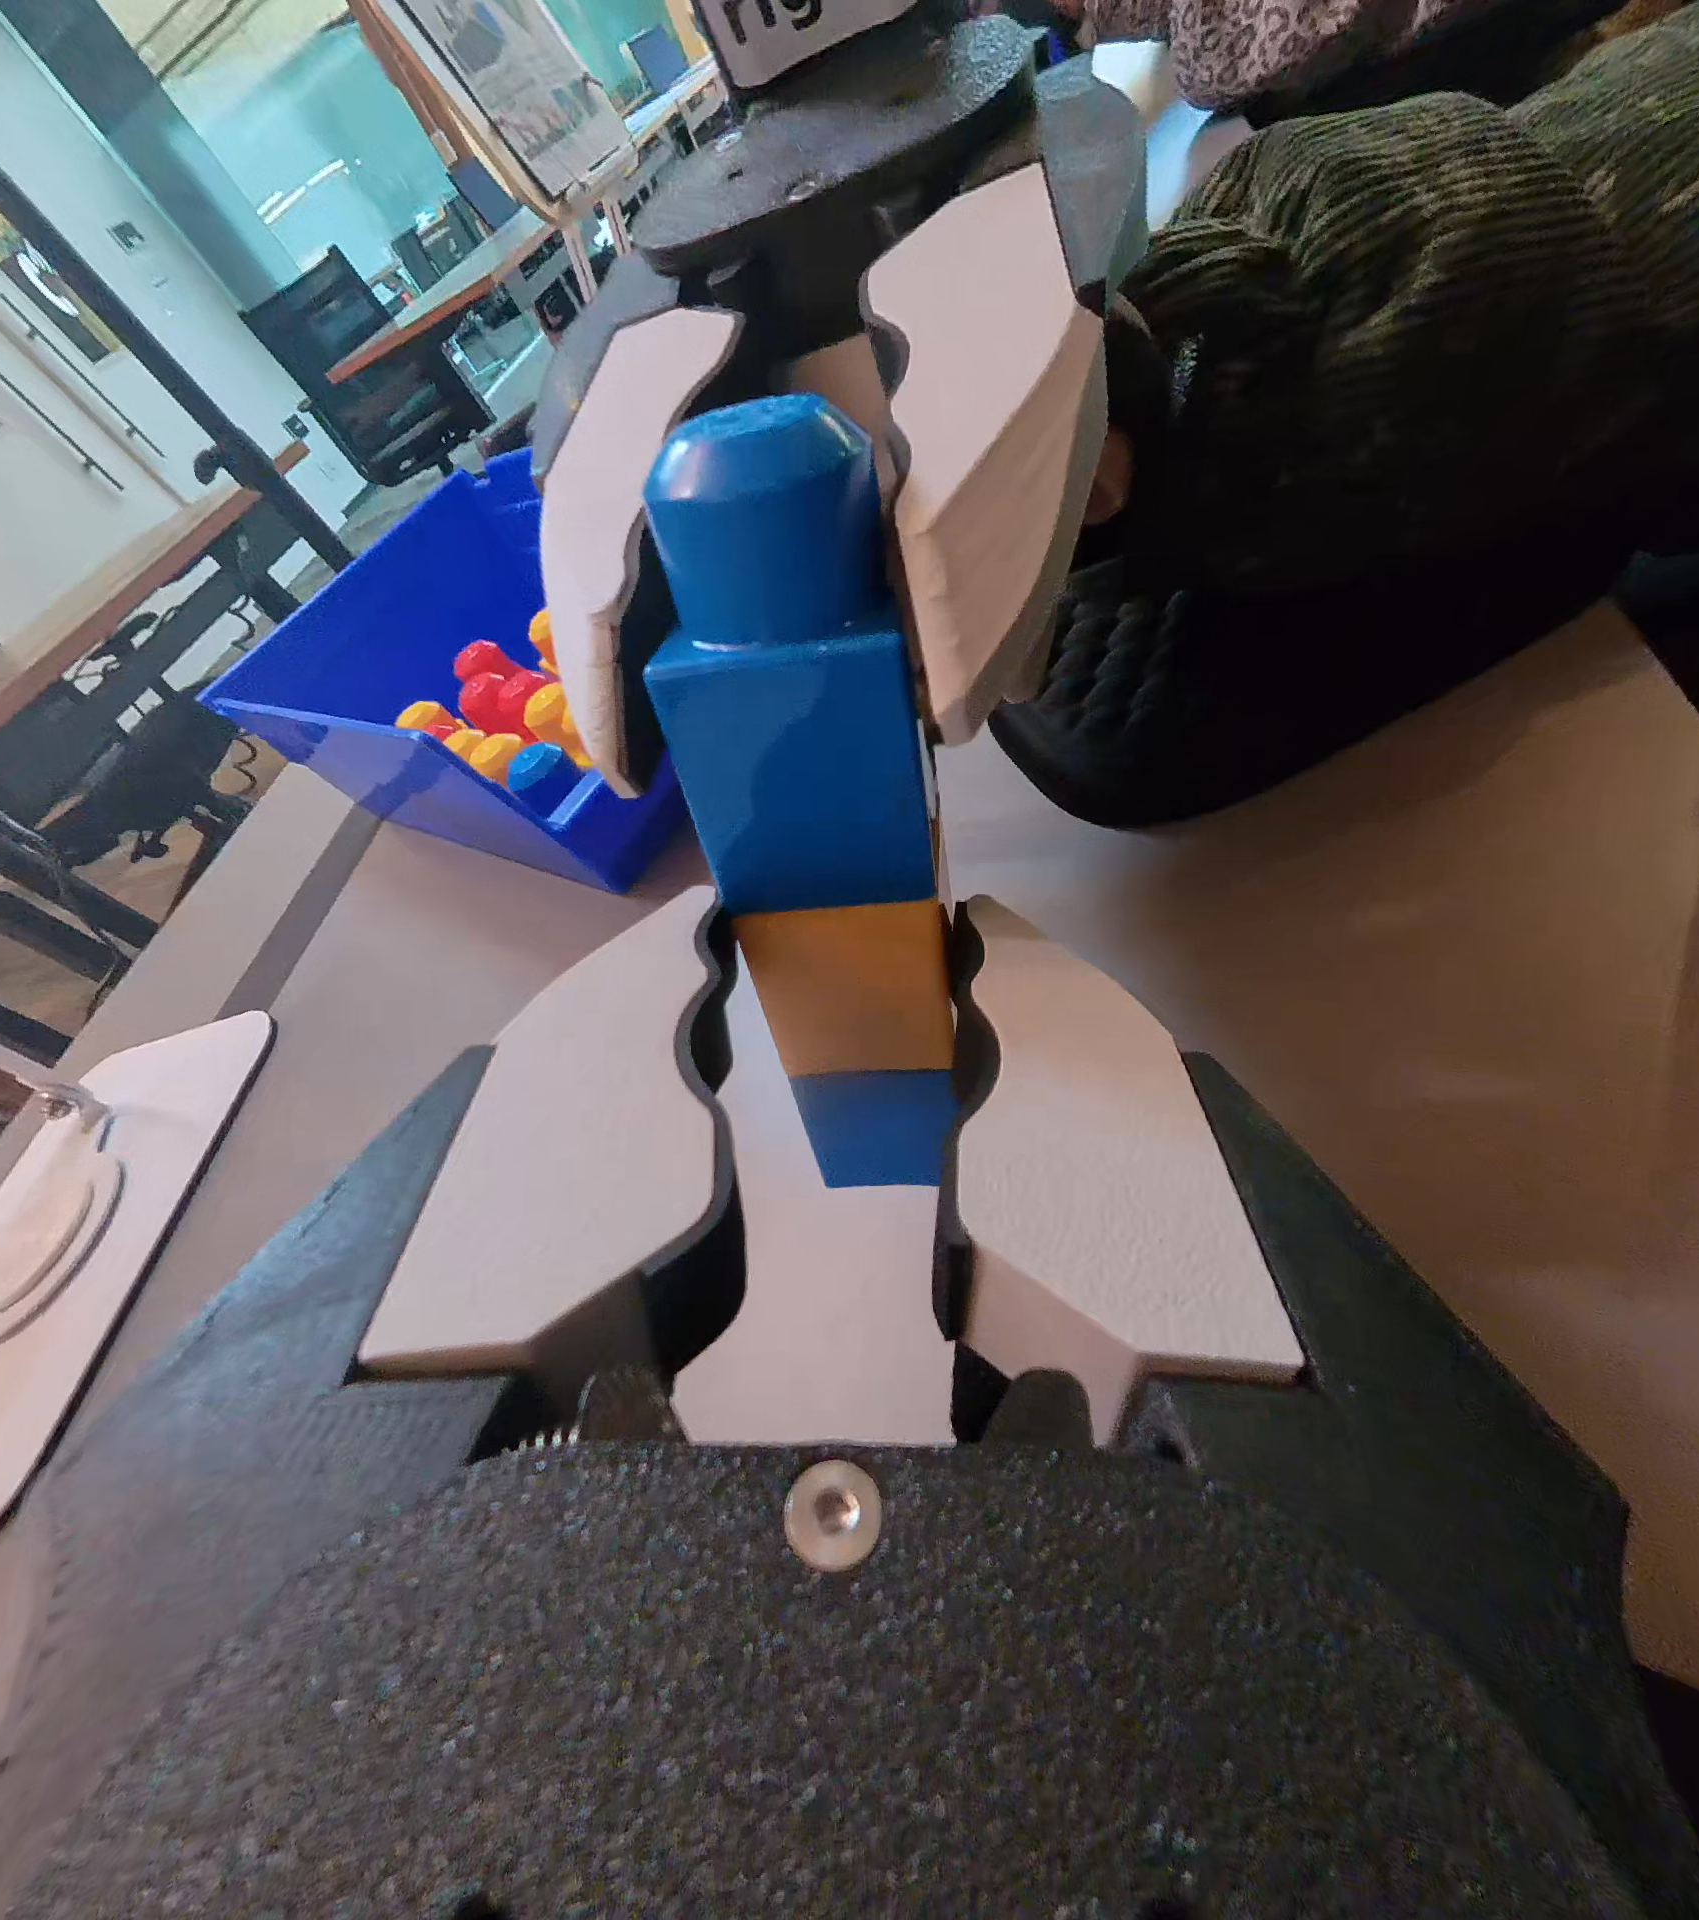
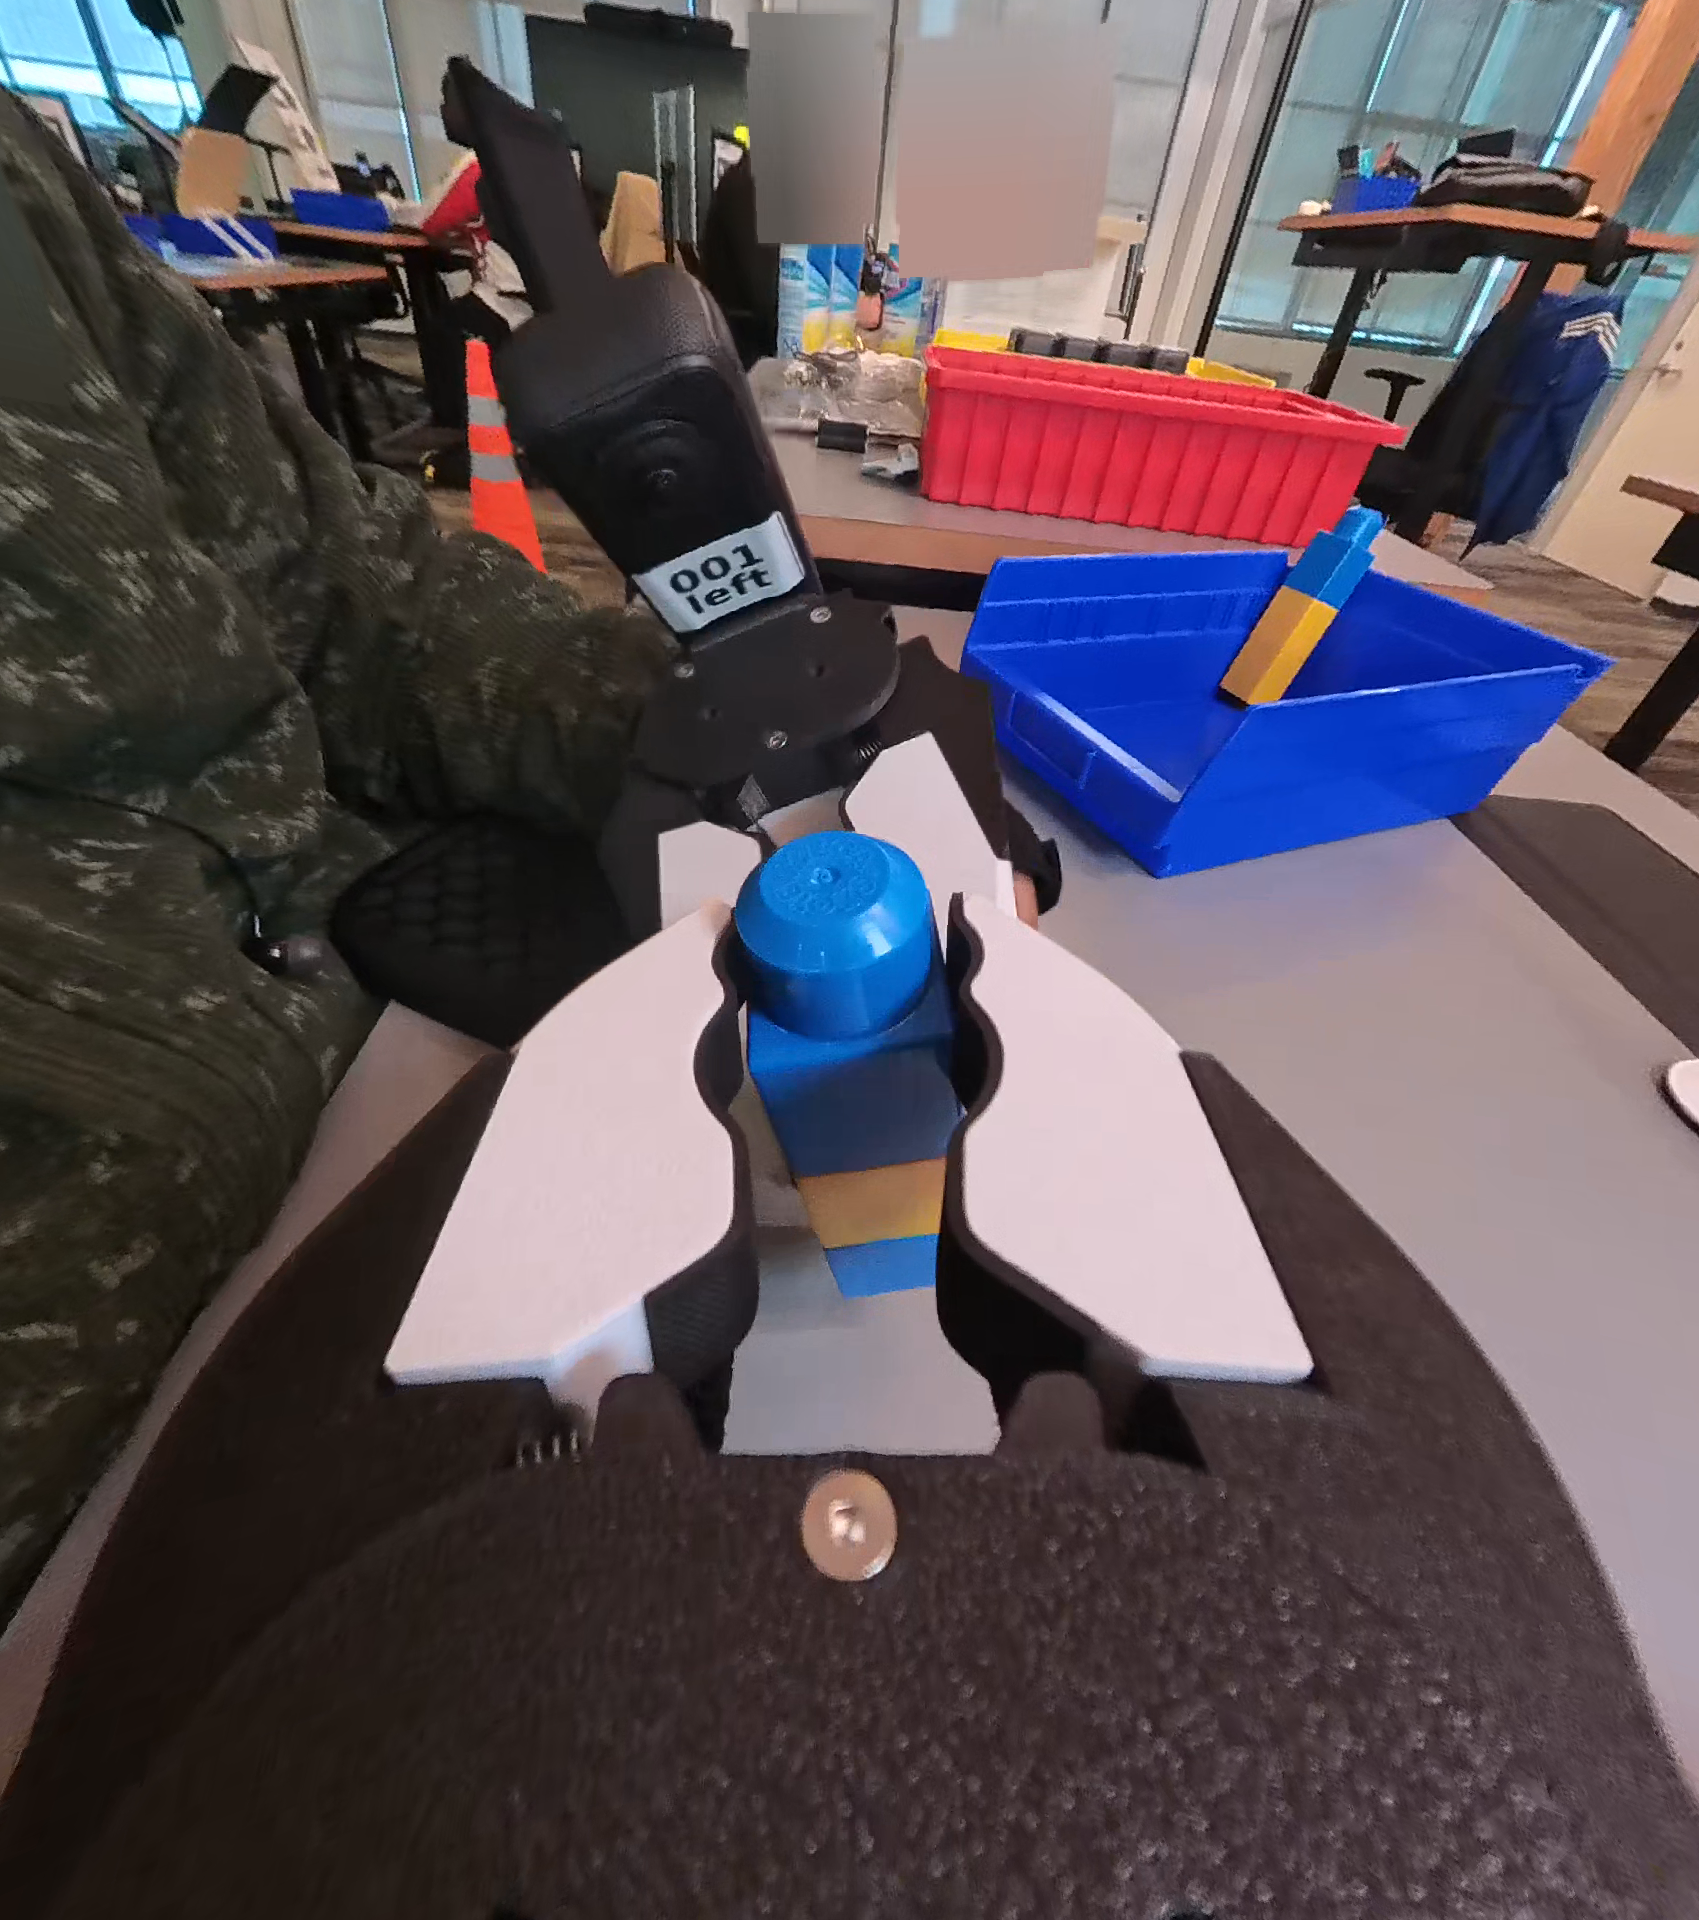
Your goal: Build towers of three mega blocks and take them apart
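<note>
- Tower (image 1: 829, 831) of three mega blocks stands on the grey desk (image 1: 1344, 1039): blue on top, yellow in the middle, blue at the bottom
- Left gripper (image 1: 840, 997) comes in low, clenched on the tower; fingers (image 1: 606, 1122) flank the yellow block (image 1: 850, 987) and the lower blue block (image 1: 876, 1127)
- Right gripper (image 2: 845, 1018) comes from the opposite side, higher up, clenched on the top blue block (image 2: 850, 1101), fingers (image 2: 596, 1143) pressing its sides below the stud
- One blue bin (image 1: 429, 665) beyond the tower holds loose red, yellow and blue blocks (image 1: 502, 717)
- Another blue bin (image 2: 1271, 717) holds a finished tower (image 2: 1302, 613) leaning on its wall
- Red crate (image 2: 1136, 447) sits on a farther desk
- Green sleeve (image 2: 149, 727) at the desk edge
</note>
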`<state>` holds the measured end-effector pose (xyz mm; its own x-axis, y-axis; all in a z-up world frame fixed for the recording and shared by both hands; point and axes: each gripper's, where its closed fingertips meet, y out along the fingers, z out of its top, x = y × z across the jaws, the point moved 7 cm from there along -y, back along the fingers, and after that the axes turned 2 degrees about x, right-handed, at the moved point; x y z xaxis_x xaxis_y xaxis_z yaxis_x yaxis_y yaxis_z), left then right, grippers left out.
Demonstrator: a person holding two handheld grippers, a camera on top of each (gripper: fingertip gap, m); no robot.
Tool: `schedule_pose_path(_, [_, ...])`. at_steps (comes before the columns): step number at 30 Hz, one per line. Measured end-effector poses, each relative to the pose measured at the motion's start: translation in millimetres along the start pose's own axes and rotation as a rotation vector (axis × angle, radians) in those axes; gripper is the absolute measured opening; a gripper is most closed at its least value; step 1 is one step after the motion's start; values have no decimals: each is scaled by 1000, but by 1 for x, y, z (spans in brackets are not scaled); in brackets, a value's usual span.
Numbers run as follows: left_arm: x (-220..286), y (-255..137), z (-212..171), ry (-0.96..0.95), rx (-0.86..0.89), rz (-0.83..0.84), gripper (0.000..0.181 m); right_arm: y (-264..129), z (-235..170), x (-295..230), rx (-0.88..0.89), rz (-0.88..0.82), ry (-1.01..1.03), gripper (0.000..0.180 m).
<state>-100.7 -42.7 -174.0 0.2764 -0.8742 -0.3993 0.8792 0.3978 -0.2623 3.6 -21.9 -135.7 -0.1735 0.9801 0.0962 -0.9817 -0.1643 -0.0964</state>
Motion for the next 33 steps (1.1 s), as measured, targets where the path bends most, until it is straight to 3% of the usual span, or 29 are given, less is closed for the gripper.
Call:
schedule_pose_path(9, [-5, 0, -12, 17, -113, 15, 37, -5, 3, 5, -39, -111, -54, 40])
schedule_pose_path(16, [-5, -1, -17, 38, -158, 7, 37, -9, 0, 3, -96, -131, -98, 0])
schedule_pose_path(18, [-7, -3, -16, 21, -147, 8, 37, -12, 1, 5, -94, -164, -105, 0])
schedule_pose_path(24, [-7, -3, -18, 58, -170, 32, 37, -5, -6, 4, -151, -155, -102, 42])
schedule_pose_path(31, [-4, -1, -19, 68, -181, 11, 36, 3, -14, 0, -229, -147, -113, 36])
schedule_pose_path(33, [-4, -3, -16, 51, -151, -1, 36, 0, -9, 0, -212, -155, -116, 26])
